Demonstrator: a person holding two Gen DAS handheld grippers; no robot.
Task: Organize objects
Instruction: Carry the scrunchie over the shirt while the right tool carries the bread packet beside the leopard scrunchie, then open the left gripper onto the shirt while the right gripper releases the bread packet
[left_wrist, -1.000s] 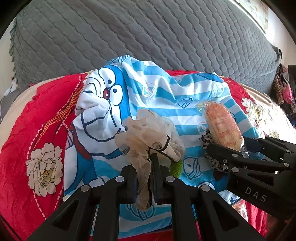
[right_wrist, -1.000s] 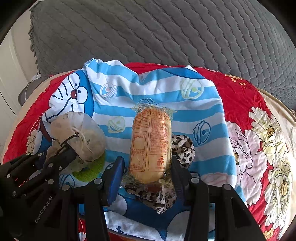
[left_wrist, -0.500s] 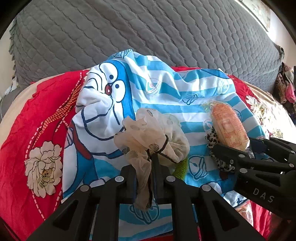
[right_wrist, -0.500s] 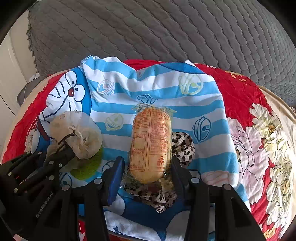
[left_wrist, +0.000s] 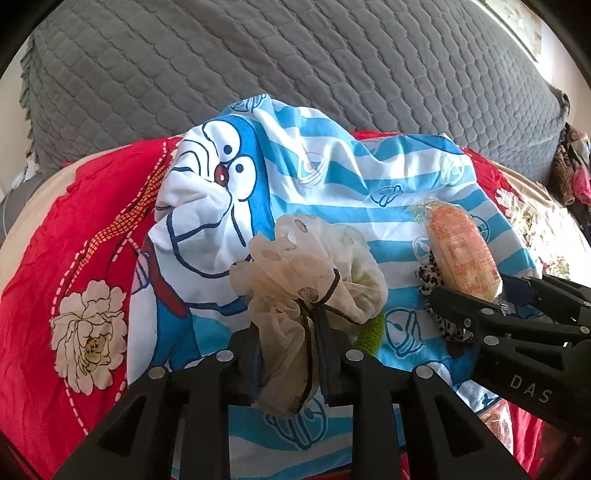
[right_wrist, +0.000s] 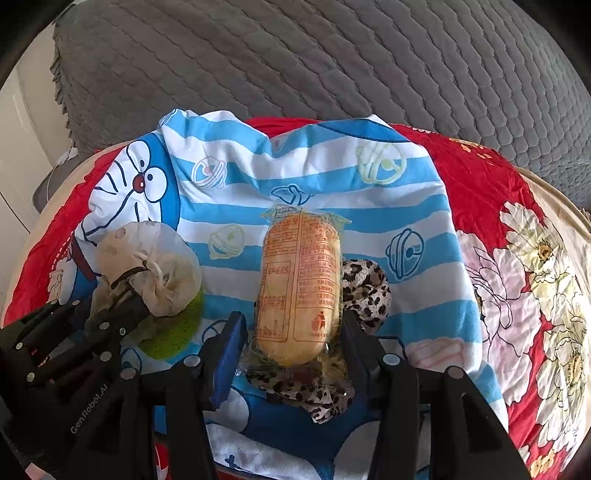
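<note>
My left gripper (left_wrist: 290, 354) is shut on a cream mesh pouch (left_wrist: 306, 269) tied with a dark cord, held just above a blue striped Doraemon cloth (left_wrist: 332, 177). A green item (left_wrist: 369, 332) shows under the pouch. My right gripper (right_wrist: 293, 332) is shut on a wrapped orange bread roll (right_wrist: 299, 280), above a leopard-print fabric piece (right_wrist: 365, 291). The pouch also shows in the right wrist view (right_wrist: 159, 273), and the roll in the left wrist view (left_wrist: 458, 251).
A red floral bedsheet (left_wrist: 74, 258) lies under the cartoon cloth. A grey quilted sofa back (left_wrist: 258, 62) rises behind. Clothes (left_wrist: 569, 173) are piled at the far right.
Both grippers have drawn back slightly toward me with their loads. The cartoon cloth's far edge has risen and bunched more.
</note>
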